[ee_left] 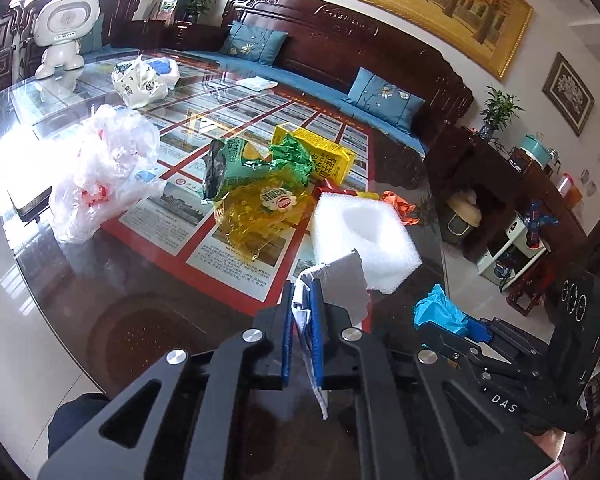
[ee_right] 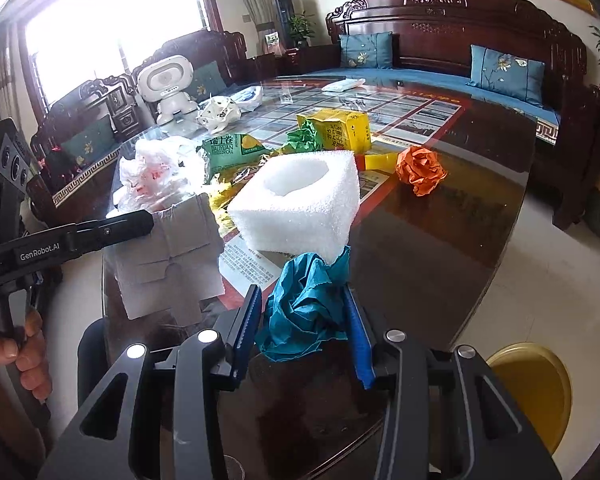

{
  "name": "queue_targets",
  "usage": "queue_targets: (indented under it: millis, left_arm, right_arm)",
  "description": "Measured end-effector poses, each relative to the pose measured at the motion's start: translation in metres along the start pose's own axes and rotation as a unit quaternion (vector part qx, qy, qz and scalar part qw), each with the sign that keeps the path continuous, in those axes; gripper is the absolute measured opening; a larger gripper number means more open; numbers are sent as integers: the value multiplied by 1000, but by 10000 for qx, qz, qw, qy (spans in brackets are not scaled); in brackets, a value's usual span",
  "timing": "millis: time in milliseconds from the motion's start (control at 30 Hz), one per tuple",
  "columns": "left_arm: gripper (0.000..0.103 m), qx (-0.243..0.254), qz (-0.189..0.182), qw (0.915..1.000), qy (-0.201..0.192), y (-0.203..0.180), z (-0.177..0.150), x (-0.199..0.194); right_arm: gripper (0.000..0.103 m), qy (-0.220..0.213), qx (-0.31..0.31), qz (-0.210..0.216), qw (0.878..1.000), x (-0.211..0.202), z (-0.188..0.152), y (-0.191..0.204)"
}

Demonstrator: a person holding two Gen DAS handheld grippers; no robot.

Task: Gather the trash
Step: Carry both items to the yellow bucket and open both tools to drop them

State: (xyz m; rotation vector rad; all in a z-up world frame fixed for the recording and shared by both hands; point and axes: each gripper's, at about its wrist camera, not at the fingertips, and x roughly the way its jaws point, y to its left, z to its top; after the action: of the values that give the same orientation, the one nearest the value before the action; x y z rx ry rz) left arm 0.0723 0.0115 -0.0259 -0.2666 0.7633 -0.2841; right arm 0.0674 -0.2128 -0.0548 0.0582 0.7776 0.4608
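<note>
Left claw (ee_left: 303, 312) is pinching a flattened piece of grey-white cardboard (ee_left: 342, 284), its blue pads pressed onto the sheet's edge. From the right wrist view the cardboard (ee_right: 172, 256) is hanging clear of the glass tabletop (ee_right: 440, 240), just left of the white foam block (ee_right: 300, 204), with the left claw (ee_right: 140, 222) gripping its upper left corner. A hand (ee_right: 24, 356) is wrapping the left tool's handle.

Right claw (ee_right: 302, 320) is gripping a crumpled teal paper wad (ee_right: 304, 304), both blue pads bearing on its sides. The wad is sitting directly in front of the foam block, nearest the camera; whether it is resting on the glass cannot be told. In the left wrist view the same wad (ee_left: 440, 312) is showing to the right of the foam block (ee_left: 364, 236), in the right claw (ee_left: 460, 326).

Remaining trash, taken from the foam block:
- Orange crumpled paper (ee_right: 420, 170) is lying to its right, apart from it.
- A yellow carton (ee_right: 336, 128) and green crumpled paper (ee_right: 304, 138) are lying behind it.
- A green snack wrapper (ee_right: 228, 152) is lying behind and to the left.
- A yellow transparent wrapper (ee_left: 260, 208) is lying beside it on the left.
- A clear plastic bag (ee_right: 156, 172) with red print is lying further left.
- A white printed bag (ee_left: 144, 80) is lying well behind, near a white toy robot (ee_left: 66, 32).
</note>
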Motion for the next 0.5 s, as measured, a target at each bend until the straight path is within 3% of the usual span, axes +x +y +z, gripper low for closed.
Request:
queue_targets:
  millis: [200,500]
  left_arm:
    - [6,426,165,9988,-162,-21,-1,-8]
    - [6,1006,-148,9942,-337,-66,1,-24]
  right_arm:
    - [40,-149,31,-36,9999,-14,-3,-4]
    - [40,-397,183,-131,9990,-46,-9,-21]
